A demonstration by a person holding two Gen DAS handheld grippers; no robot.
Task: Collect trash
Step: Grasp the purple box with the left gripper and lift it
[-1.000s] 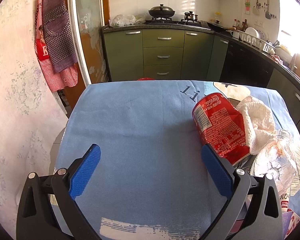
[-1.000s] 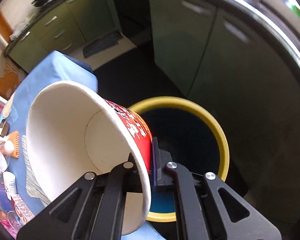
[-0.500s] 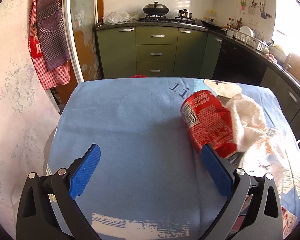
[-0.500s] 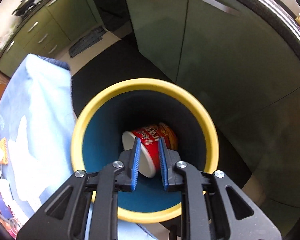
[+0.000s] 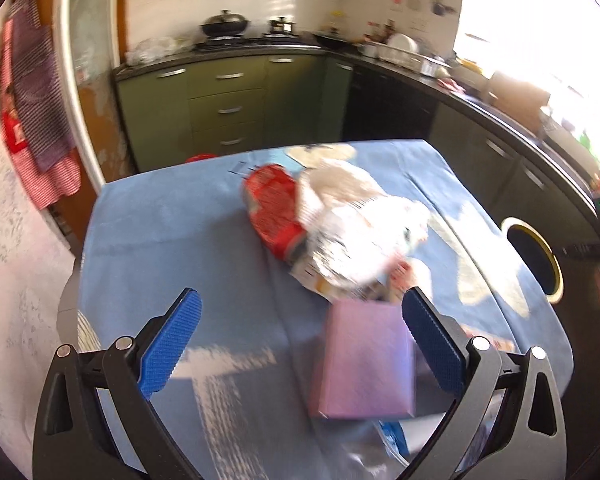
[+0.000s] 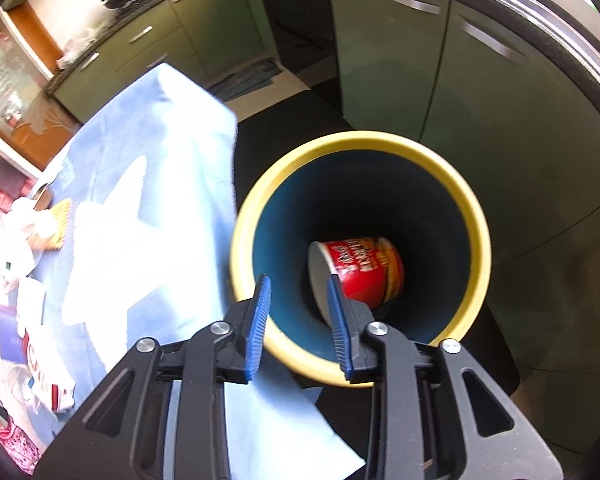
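In the right wrist view a red paper cup point(image 6: 360, 272) lies on its side at the bottom of a blue bin with a yellow rim point(image 6: 480, 240). My right gripper point(image 6: 300, 312) hangs above the bin's near edge, its jaws opening with nothing between them. In the left wrist view my left gripper point(image 5: 300, 344) is open wide above the blue tablecloth point(image 5: 172, 240). A purple box point(image 5: 364, 364) lies between its fingers, untouched. Beyond it lie a crushed red can point(image 5: 274, 212), a white cloth point(image 5: 340, 184) and crumpled clear plastic point(image 5: 356, 240). The bin point(image 5: 534, 256) stands off the table's right edge.
Green kitchen cabinets point(image 5: 228, 108) line the far wall, and darker ones point(image 6: 500, 100) stand close behind the bin. Aprons point(image 5: 32, 100) hang at the left. More wrappers and packets point(image 6: 32, 340) lie on the tablecloth point(image 6: 140, 200) beside the bin.
The right gripper let go of the red cup, which dropped into the bin, and its jaws spread. The left gripper pulled back and up, bringing the purple box between its fingers.
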